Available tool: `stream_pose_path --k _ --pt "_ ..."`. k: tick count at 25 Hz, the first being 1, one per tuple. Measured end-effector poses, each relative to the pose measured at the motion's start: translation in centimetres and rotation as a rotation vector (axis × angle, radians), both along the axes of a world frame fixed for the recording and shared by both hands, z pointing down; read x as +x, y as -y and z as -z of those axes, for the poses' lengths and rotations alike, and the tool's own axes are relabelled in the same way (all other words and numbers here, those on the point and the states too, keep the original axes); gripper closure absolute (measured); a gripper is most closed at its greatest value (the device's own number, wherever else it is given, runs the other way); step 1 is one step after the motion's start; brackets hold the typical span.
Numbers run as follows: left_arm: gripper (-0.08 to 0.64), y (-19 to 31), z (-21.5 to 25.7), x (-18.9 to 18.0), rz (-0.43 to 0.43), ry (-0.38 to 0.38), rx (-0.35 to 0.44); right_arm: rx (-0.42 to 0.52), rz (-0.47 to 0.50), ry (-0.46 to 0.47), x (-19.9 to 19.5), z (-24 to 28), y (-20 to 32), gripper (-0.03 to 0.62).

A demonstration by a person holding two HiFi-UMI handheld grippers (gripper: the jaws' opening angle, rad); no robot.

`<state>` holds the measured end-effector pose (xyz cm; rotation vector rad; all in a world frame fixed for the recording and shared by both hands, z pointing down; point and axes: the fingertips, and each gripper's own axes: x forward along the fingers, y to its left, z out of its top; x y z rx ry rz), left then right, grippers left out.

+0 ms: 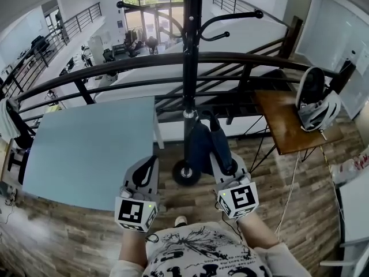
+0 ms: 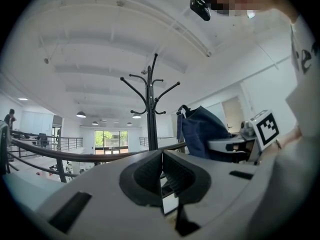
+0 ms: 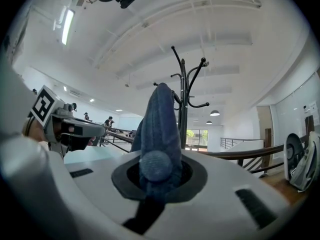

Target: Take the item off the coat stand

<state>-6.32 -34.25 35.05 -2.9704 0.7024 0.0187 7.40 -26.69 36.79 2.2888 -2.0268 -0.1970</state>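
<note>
A black coat stand (image 1: 191, 51) rises straight ahead, its hooks bare in the left gripper view (image 2: 150, 114). The item is a dark blue denim bag (image 1: 199, 146). It hangs in front of the pole, apart from the hooks. My right gripper (image 1: 221, 154) is shut on its fabric, which bulges up between the jaws (image 3: 160, 129). My left gripper (image 1: 151, 161) is level beside it on the left, jaws together with nothing between them (image 2: 161, 169). The bag (image 2: 200, 131) shows to the right of the stand in the left gripper view.
A light blue table (image 1: 86, 149) lies at the left. A brown wooden table (image 1: 288, 123) at the right carries a helmet (image 1: 316, 103). A dark curved railing (image 1: 173, 62) runs behind the stand, and the stand's round base (image 1: 185, 173) rests on the wood floor.
</note>
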Motion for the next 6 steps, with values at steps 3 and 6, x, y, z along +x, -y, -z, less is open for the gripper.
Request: stream_pose_path --k 3,6 --pt "0.555 -0.22 0.3 0.26 -0.011 -0.001 0.003 0.002 0.003 -0.002 -0.11 0.05 0.13 0.572" --pt "0.555 -0.51 0.03 0.71 -0.023 0.0 0.01 0.004 0.007 0.0 -0.03 -0.14 0.09 0.572"
